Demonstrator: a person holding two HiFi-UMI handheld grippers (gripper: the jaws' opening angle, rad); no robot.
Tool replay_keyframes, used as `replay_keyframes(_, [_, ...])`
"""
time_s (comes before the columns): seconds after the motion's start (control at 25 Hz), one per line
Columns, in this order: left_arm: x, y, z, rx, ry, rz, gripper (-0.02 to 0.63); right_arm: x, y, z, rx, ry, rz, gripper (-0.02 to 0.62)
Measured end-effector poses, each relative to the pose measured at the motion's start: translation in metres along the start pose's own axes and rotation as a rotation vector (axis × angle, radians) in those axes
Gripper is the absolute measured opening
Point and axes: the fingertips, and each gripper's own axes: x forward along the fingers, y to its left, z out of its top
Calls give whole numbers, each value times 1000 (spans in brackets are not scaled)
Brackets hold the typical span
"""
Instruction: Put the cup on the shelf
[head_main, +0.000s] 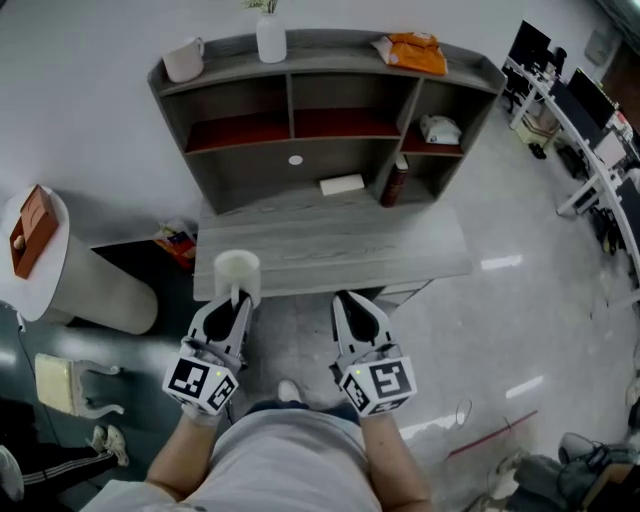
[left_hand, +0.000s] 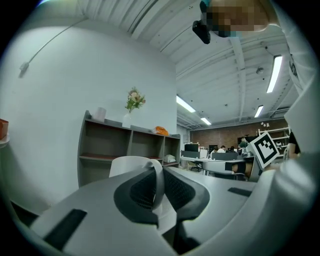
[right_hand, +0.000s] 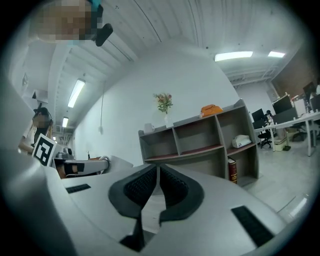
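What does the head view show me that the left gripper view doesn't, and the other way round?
Head view only: a white box and red book low in the shelf. Left gripper view only: the left gripper with its fingers pinching the cup by its wall. Both: cup, shelf, vase and orange bag on top.

Cup (head_main: 237, 268) is at desk's (head_main: 350, 245) front-left corner, before shelf (head_main: 330, 47).
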Motion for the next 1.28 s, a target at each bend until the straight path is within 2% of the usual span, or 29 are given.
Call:
replay_keyframes(0.2, [2,25,-7,0,5,-43,37,13,7,-19,9,15,-53,32])
replay_keyframes(0.48, [21,49,-16,-10,23,-39,38,42,-5,-29,34,31,-54,32])
replay_keyframes(0.96, [111,82,-11,-22,32,90,37,134,-71,-15,49,67,89,32])
replay_keyframes(1.28, [175,102,4,-20,6,215,37,190,-120,10,50,67,208,32])
